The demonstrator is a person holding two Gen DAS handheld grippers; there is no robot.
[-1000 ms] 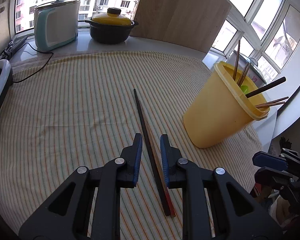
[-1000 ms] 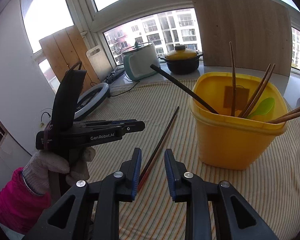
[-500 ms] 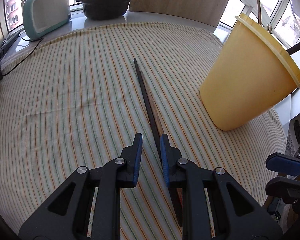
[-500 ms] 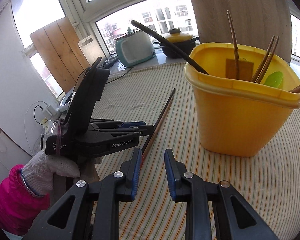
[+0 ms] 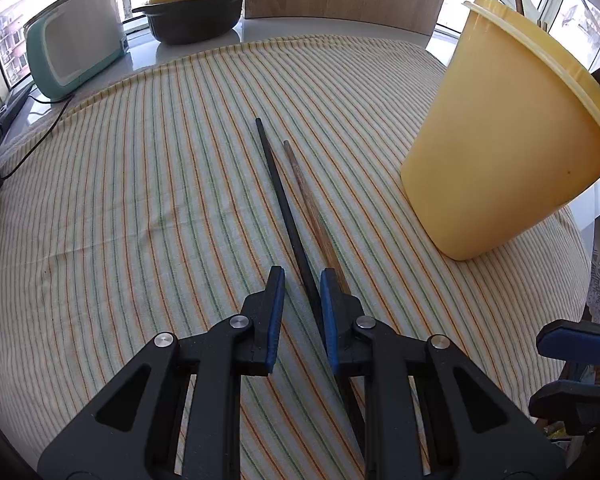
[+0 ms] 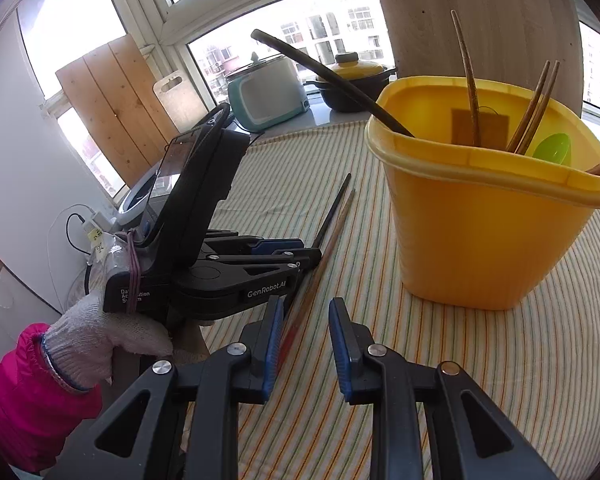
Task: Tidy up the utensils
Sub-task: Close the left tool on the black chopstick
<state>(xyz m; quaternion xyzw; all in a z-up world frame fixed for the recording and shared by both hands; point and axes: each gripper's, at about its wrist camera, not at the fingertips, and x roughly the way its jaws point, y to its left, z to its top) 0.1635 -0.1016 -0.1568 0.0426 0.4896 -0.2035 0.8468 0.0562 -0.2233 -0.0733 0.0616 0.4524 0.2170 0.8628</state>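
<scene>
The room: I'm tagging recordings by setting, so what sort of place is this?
Probably a home kitchen by a window: a yellow-lidded black casserole pot, a teal countertop appliance and a yellow plastic utensil tub on a striped tablecloth.

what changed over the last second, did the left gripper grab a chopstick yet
Not yet. The left gripper came down and forward along the black chopstick and brown chopstick; its jaws are open with the black one between them. Both chopsticks, the yellow bin and the open right gripper stayed as they were.

Yellow bucket, black chopstick, brown chopstick on green-and-orange striped cloth
</scene>
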